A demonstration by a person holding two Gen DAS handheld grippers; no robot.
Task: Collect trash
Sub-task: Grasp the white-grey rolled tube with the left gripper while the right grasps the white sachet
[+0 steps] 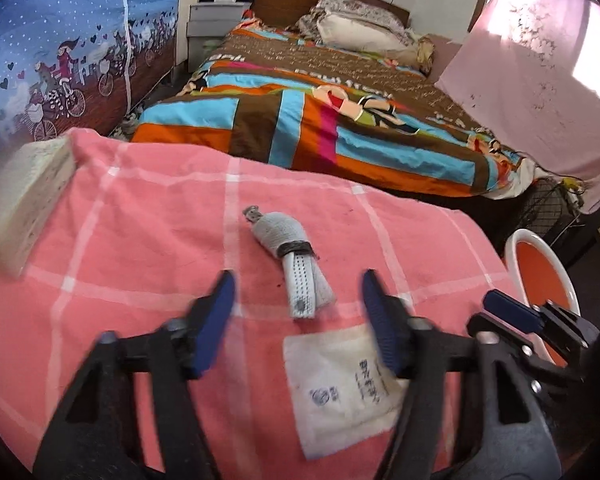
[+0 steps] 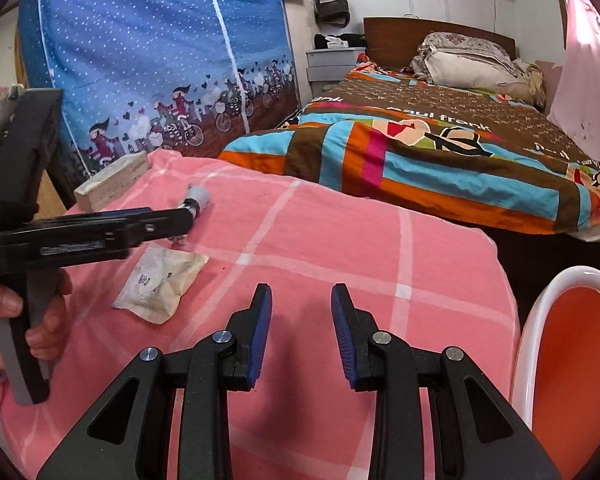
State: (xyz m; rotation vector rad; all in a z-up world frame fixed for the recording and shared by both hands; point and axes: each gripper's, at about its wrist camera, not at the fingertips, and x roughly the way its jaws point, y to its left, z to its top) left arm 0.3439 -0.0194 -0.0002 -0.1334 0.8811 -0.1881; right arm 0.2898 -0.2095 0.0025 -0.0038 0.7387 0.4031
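Only one container here: a round bin [image 2: 572, 364], white plastic rim with an orange inside, sitting off the surface's edge at about 4 o'clock. No trash visible in the part that shows.

The surface is covered by a pink cloth with a white grid [image 1: 148, 216]. On it, left to right: a pale rectangular block [image 1: 24, 204] at the 10 o'clock corner, a grey-white rolled strap with a dark band [image 1: 290, 258] near the middle, and the trash, a flat crumpled white paper sachet with dark print [image 1: 340, 384], lying at 6 o'clock of the roll.

Behind it is a bed with a striped orange, blue and brown cover [image 1: 340, 120], a blue dotted fabric wardrobe [image 1: 72, 40] at 10 o'clock, and a pink curtain [image 1: 540, 92] at 2 o'clock.

The left tongs [image 1: 298, 320] are spread, hovering over the roll's near end and the sachet, pinching nothing. The right tongs [image 2: 302, 332] are parted over bare cloth, empty.

Only the right view shows a hand [image 2: 4, 320] gripping the left tool's handle.
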